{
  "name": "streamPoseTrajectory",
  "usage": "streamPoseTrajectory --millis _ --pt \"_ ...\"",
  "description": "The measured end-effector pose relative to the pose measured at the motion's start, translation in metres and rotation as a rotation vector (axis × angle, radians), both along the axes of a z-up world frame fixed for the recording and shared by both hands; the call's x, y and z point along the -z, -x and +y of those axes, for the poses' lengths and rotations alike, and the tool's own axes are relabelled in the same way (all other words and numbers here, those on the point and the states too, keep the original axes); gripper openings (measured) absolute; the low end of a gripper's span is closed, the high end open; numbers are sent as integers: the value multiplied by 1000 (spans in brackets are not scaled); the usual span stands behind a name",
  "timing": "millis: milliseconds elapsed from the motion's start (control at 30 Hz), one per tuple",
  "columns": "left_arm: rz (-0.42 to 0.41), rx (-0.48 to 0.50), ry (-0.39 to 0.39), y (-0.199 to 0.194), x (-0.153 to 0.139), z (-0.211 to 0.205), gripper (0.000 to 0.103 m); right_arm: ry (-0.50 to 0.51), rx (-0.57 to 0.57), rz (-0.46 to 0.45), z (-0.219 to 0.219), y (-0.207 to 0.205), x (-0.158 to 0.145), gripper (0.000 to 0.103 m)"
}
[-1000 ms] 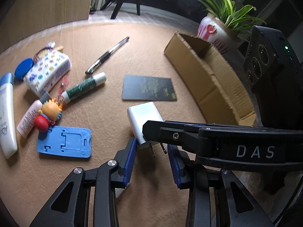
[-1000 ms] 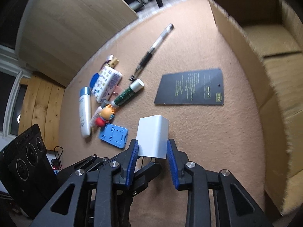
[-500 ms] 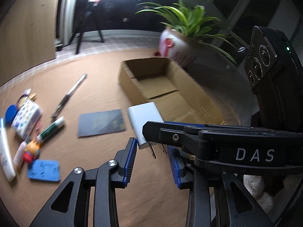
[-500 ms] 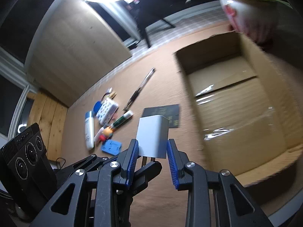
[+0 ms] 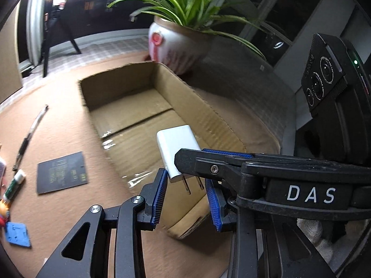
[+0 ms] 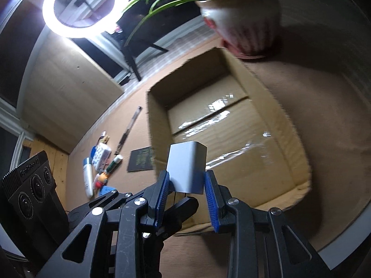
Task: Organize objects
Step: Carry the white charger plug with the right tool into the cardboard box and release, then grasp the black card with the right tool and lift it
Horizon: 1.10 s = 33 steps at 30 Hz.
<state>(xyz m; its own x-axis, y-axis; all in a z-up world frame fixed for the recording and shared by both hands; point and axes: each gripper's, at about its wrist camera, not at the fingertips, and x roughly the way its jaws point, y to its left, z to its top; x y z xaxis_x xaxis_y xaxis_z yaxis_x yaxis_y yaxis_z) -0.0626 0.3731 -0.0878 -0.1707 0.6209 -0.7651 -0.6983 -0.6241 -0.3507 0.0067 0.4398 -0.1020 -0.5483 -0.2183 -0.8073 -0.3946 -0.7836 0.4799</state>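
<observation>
Out at the left edge of the desk (image 5: 69,250) lie the things I have not dealt with: the blue phone stand (image 5: 18,234), the glue stick (image 5: 14,185), the pen (image 5: 30,136) and the black card (image 5: 62,172), which lies just beside the box's near left wall.

My left gripper (image 5: 185,199) is spread, its blue pads either side of the charger's prongs without pressing them, as far as I can judge. My right gripper (image 6: 186,186) is pinching the white charger (image 6: 186,169) by its flat sides, and I hold it in the air above the near end of the cardboard box (image 6: 160,125).

So the step in hand, I reckon, is carrying the charger over for the drop. The next move calls for bringing it a little further past the near wall, lowering it toward the box floor and letting the right pads spread, with the left claw kept clear of the prongs.

The left view shows the two metal prongs pointing down and my right claw reaching in from the right side; the right view hides the prongs behind the charger's body. The right view alone shows the whole box floor, bare but for shiny tape, along with the white tube (image 6: 87,177) and the patterned pouch (image 6: 101,156) at the desk's left edge. The potted plant (image 6: 241,20) stands just past the box's far right corner.
</observation>
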Motion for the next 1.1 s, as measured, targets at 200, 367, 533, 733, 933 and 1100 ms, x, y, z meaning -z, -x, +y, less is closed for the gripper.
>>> streamPoseTrajectory --millis 200,367,533,733,933,1100 --pt "-2 29 19 -3 7 20 36 5 21 -12 15 -8 7 29" --pt "40 4 53 -7 4 19 74 -63 74 -1 24 -15 1 56" --pt "49 -34 52 -3 -1 -3 74 -102 47 17 19 -14 -7 56" --pt "58 -96 59 -1 -6 -47 74 -123 -15 46 -1 -1 -14 56" --pt "52 -204 58 4 -11 -109 73 -166 -120 86 -34 23 -23 56" --pt "39 -304 72 3 -10 -170 73 -213 -282 95 -74 54 -29 56"
